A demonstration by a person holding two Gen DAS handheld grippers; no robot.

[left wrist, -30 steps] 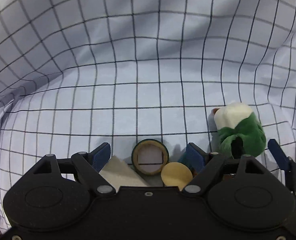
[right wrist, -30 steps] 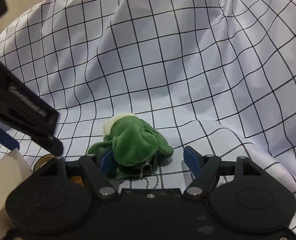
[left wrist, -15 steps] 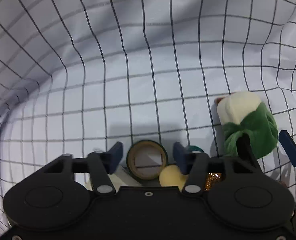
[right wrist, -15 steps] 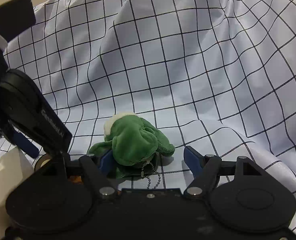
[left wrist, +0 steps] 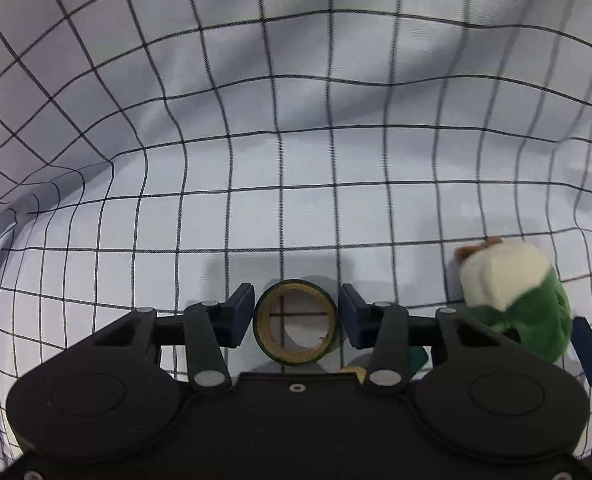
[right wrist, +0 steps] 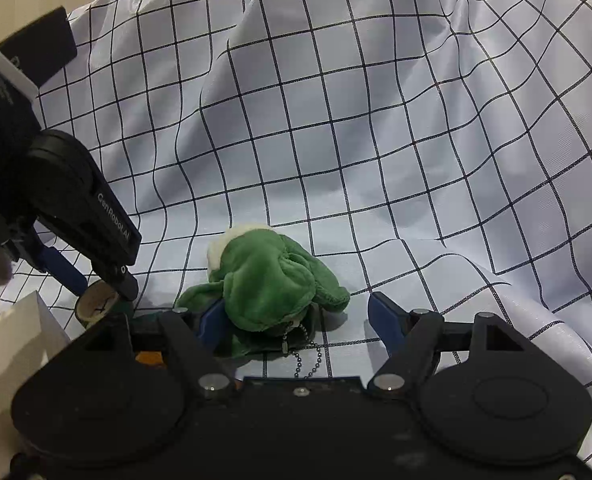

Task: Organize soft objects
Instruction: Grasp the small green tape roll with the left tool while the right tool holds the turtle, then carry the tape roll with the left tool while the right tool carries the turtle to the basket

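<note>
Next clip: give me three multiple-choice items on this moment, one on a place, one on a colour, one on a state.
1. Where is the tape roll?
A. Between the jaws of the left gripper
B. On top of the plush toy
C. Under the cloth

2. What colour is most of the plush toy?
A. Red
B. Green
C. Blue

3. How does the right gripper stand?
A. Shut on the cloth
B. Shut on the tape roll
C. Open, with the toy between its jaws

Key: 1 A, the roll sits between the blue pads; 2 B, green body with a white patch; 3 C, a clear gap on the right side.
</note>
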